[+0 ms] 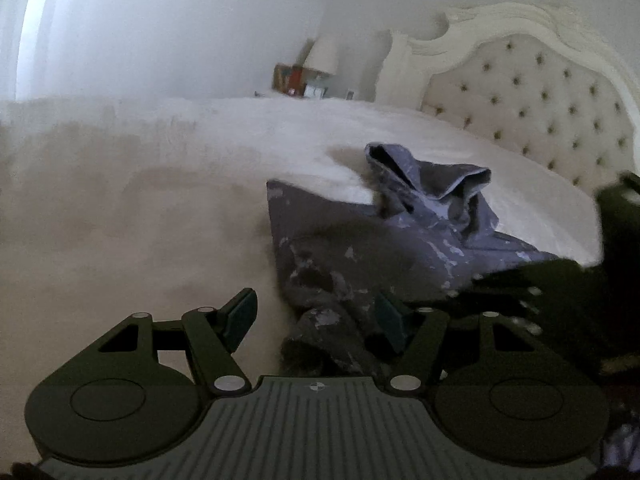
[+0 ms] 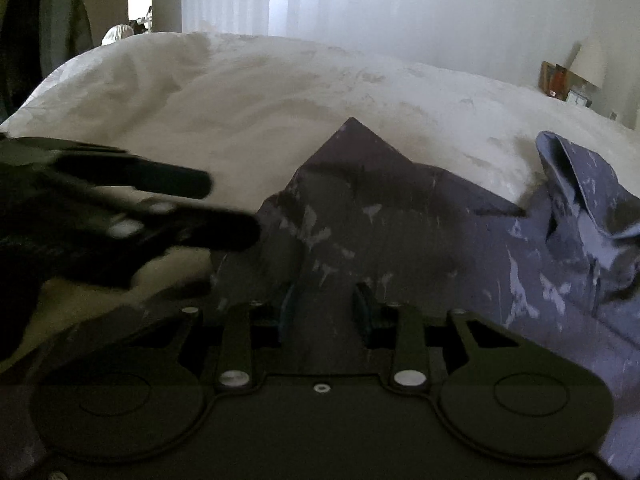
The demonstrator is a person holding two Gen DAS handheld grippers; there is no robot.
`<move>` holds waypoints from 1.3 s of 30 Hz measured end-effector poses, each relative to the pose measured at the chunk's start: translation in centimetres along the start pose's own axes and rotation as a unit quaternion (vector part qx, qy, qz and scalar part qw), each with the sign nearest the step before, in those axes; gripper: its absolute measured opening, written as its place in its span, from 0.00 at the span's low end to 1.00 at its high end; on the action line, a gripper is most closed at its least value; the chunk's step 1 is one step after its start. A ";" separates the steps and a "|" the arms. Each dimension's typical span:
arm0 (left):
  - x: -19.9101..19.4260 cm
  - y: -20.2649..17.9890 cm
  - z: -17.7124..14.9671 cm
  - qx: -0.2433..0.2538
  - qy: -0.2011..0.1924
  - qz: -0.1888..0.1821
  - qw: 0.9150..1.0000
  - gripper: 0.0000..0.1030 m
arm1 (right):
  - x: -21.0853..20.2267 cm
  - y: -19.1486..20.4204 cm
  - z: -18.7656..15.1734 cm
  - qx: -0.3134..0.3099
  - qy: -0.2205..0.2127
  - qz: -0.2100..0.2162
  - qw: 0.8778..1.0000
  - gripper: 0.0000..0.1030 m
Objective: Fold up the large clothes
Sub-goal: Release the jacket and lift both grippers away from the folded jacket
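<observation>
A dark blue shirt [image 1: 384, 240] with pale splotches lies crumpled on the white bed [image 1: 140, 200], its collar [image 1: 440, 184] standing up at the far end. My left gripper [image 1: 316, 320] is open at the shirt's near corner, and a bunched fold [image 1: 320, 336] lies between its fingers, close to the right one. In the right wrist view the shirt [image 2: 400, 216] spreads out with one corner peaked up. My right gripper [image 2: 325, 304] hangs low over it, its fingers apart with cloth between them and a fold against the left finger [image 2: 287, 304]. The left gripper [image 2: 228, 206] shows blurred at the left.
A tufted cream headboard [image 1: 540, 92] stands at the right end of the bed. A lamp [image 1: 324, 54] and framed items [image 1: 288, 76] sit on a nightstand beyond it. Dark garments [image 2: 40, 20] hang at the far left, next to a doorway. Bare bedcover [image 2: 200, 100] stretches beyond the shirt.
</observation>
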State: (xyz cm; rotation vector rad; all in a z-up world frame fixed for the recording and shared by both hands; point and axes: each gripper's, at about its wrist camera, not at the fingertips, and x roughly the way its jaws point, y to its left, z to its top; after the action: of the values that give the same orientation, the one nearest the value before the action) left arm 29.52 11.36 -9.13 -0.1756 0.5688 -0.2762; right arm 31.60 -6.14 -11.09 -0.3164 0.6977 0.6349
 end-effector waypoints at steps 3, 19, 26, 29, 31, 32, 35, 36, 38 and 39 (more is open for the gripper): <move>2.1 1.4 -0.9 -0.048 0.053 0.010 0.997 0.61 | -0.5 -0.1 -0.4 0.000 -0.003 0.003 1.000 0.43; 1.3 3.5 -1.8 -0.101 0.035 -0.025 0.994 0.72 | -10.2 -3.9 -9.4 0.222 -0.011 -0.100 0.970 0.80; -2.3 2.4 1.7 -0.079 0.026 -0.012 0.996 0.82 | -14.6 -8.3 -11.1 0.276 0.007 -0.137 0.951 0.86; -2.8 1.4 4.4 -0.062 0.022 -0.022 0.998 0.83 | -15.4 -11.4 -9.6 0.298 0.001 -0.151 0.942 0.89; -2.0 0.8 6.0 -0.055 0.030 -0.034 0.997 0.84 | -15.1 -13.5 -8.2 0.314 -0.006 -0.159 0.936 0.92; -1.3 0.5 6.7 -0.052 0.035 -0.037 0.997 0.84 | -14.7 -14.9 -7.4 0.325 -0.010 -0.163 0.932 0.93; 1.4 -0.8 8.4 -0.037 0.052 -0.040 0.997 0.84 | -12.9 -18.4 -5.1 0.341 -0.020 -0.187 0.921 0.99; 2.6 -1.4 9.1 -0.027 0.056 -0.041 0.997 0.84 | -12.3 -19.3 -4.5 0.336 -0.021 -0.199 0.920 0.99; 4.8 -2.7 9.9 -0.004 0.058 -0.038 0.998 0.84 | -10.6 -21.0 -3.1 0.321 -0.028 -0.210 0.923 0.99; 6.0 -3.4 10.3 0.008 0.061 -0.036 0.997 0.84 | -9.8 -21.9 -2.5 0.316 -0.032 -0.211 0.925 0.98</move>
State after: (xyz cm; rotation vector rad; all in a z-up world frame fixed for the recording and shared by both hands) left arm 39.33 7.20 -2.75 -0.1650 0.6827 -0.3630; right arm 38.48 -28.36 -4.84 0.1555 0.7066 -0.0091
